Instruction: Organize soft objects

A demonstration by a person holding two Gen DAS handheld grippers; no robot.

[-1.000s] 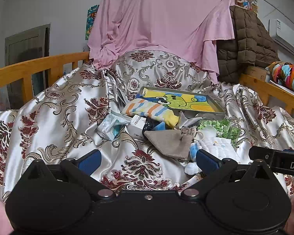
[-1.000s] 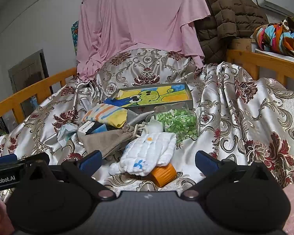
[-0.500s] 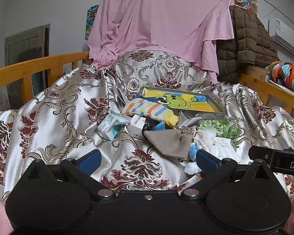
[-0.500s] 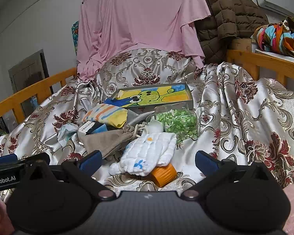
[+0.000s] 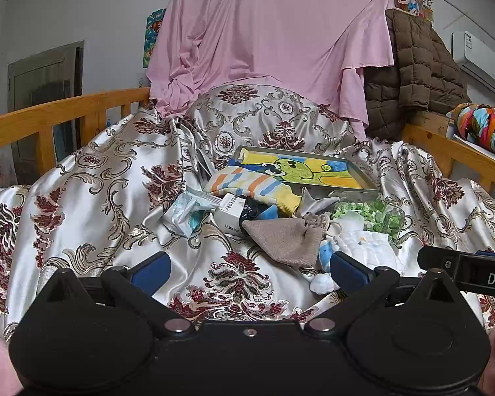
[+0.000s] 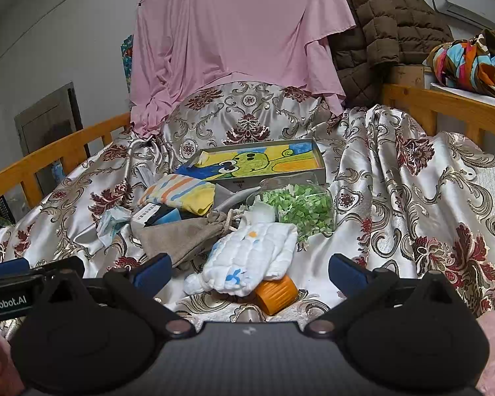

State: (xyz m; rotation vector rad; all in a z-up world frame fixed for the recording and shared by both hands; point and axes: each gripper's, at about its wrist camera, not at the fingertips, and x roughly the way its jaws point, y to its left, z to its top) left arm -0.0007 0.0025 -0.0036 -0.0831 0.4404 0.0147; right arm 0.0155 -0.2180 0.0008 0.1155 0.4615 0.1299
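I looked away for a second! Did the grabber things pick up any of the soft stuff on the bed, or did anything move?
Nothing visibly changed. Both grippers, left and right, hover with jaws open and empty, short of the pile. The grey pouch, the white quilted cloth and the striped cloth lie just where they were.

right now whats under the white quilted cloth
An orange ribbed cap or lid pokes out from under the near edge of the white quilted cloth. The cloth covers the rest of it, so whatever it belongs to cannot be seen.
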